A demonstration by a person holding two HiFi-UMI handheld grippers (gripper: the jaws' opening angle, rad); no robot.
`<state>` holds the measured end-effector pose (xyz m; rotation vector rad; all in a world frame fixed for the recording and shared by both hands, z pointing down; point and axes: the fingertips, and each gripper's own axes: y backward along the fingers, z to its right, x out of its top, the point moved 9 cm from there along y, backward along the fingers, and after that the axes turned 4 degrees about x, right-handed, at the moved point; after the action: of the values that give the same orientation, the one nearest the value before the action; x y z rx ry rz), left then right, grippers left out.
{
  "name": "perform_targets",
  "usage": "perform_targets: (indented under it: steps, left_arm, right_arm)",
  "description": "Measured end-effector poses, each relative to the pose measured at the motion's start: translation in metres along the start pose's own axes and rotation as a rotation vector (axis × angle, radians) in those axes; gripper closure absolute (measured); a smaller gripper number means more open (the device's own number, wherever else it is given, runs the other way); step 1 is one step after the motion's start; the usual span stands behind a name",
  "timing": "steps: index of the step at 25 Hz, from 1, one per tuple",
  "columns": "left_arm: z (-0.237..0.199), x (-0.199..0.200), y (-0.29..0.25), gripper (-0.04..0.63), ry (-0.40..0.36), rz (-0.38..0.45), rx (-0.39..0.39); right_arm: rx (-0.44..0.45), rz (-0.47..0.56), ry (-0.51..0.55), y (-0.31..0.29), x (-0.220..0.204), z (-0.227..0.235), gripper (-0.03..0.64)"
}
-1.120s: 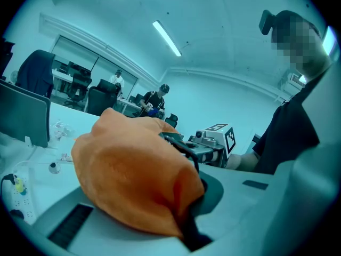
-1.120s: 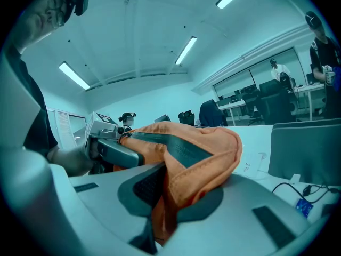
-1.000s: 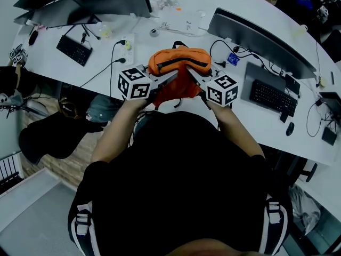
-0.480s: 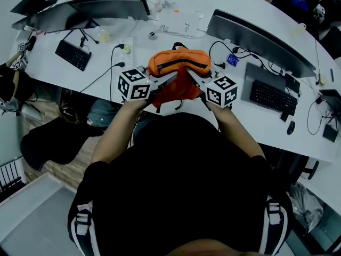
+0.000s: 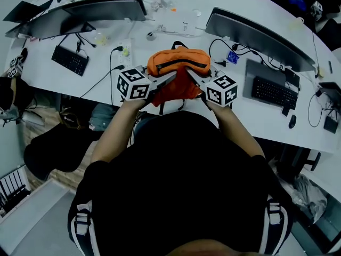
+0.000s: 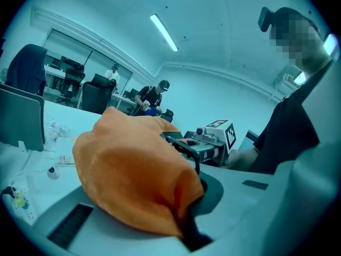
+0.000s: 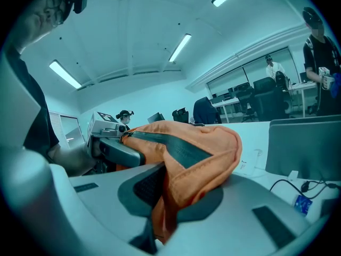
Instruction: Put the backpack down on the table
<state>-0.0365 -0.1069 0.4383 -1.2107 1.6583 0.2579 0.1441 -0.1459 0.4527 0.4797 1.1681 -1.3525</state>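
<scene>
Unmoved, left hand-held gripper and right hand-held gripper pinch backpack, angled inward.

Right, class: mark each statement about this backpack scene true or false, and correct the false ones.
1. The left gripper and the right gripper are both shut on the backpack. True.
2. The backpack is blue. False: it is orange.
3. A keyboard lies on the table to the right of the backpack in the head view. True.
4. Only one screen stands on the table. False: a left monitor and a right monitor both show.
</scene>
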Motion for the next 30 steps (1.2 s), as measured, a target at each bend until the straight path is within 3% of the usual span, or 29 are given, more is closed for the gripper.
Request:
perform_targets:
  steps: [30]
  left_arm:
    - [-0.053, 0.002, 0.033, 0.558, -0.034, -0.100, -0.156]
  right_arm:
    - [-0.157, 0.022, -0.064, -0.045, 0.001, -0.030, 0.555]
